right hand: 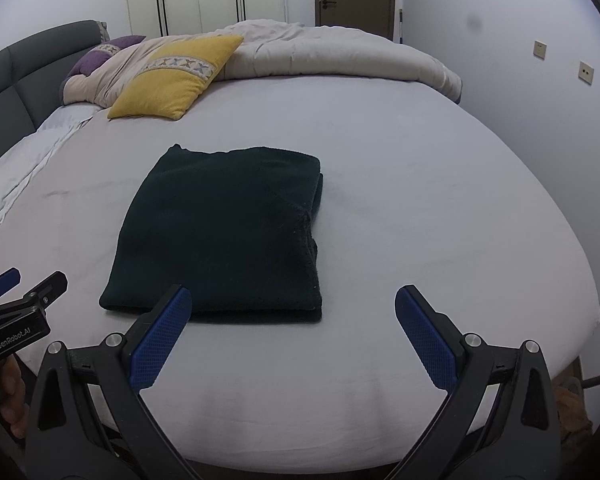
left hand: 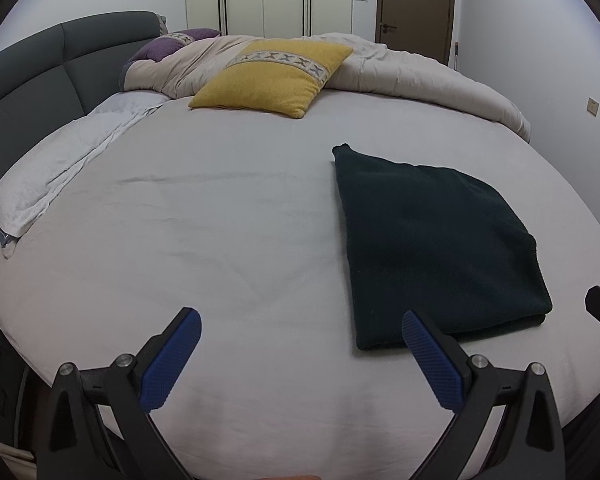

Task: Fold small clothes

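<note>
Dark garment (right hand: 220, 232) lies folded — a neat rectangle — on the bed (right hand: 420, 220).

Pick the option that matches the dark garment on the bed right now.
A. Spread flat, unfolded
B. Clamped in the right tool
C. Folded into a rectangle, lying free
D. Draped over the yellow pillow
C: the dark garment lies folded in layers on the sheet, both tools open and clear of it.

left gripper (left hand: 302, 326) held above the near edge of the bed sheet (left hand: 220, 240), jaws spread wide, holding nothing. dark folded garment (left hand: 432, 240) lies flat on the sheet, right of centre. its near edge sits just behind the right blue pad (left hand: 432, 364). yellow cushion (left hand: 276, 76) rests against the rumpled duvet (left hand: 400, 76) at the far side
</note>
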`<state>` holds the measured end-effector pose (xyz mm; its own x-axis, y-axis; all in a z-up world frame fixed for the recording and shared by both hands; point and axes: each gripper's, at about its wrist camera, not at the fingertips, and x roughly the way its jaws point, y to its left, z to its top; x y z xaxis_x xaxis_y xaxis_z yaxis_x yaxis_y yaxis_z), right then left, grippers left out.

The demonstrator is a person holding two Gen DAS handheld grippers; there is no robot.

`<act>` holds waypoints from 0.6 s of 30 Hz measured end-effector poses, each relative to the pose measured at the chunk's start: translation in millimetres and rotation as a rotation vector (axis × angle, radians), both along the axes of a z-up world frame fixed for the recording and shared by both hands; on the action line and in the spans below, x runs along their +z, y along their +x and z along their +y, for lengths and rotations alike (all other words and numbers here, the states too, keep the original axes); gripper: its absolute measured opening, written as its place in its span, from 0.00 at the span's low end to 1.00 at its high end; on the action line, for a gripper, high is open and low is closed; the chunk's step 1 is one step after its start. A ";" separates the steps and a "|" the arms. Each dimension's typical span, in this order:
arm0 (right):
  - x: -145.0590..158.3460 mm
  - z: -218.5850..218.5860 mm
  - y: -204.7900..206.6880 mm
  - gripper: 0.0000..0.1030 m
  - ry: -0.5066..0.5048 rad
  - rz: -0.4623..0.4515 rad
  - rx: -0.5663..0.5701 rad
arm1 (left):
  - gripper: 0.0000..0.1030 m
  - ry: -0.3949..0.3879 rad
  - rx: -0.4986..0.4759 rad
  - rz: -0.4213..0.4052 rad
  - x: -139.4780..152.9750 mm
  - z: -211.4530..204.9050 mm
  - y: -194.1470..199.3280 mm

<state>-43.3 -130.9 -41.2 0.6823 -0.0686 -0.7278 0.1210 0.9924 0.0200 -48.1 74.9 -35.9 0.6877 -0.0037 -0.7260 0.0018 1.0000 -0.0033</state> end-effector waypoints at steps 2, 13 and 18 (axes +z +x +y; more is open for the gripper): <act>0.5 2.4 0.4 1.00 -0.003 -0.001 0.003 | 1.00 -0.001 0.002 0.003 -1.0 0.5 0.1; -1.6 6.9 0.3 1.00 -0.001 0.004 0.004 | 1.00 -0.001 0.003 0.006 -2.9 1.8 0.2; -3.4 6.6 0.2 1.00 -0.002 0.008 0.008 | 1.00 0.000 0.002 0.005 -3.6 2.6 1.3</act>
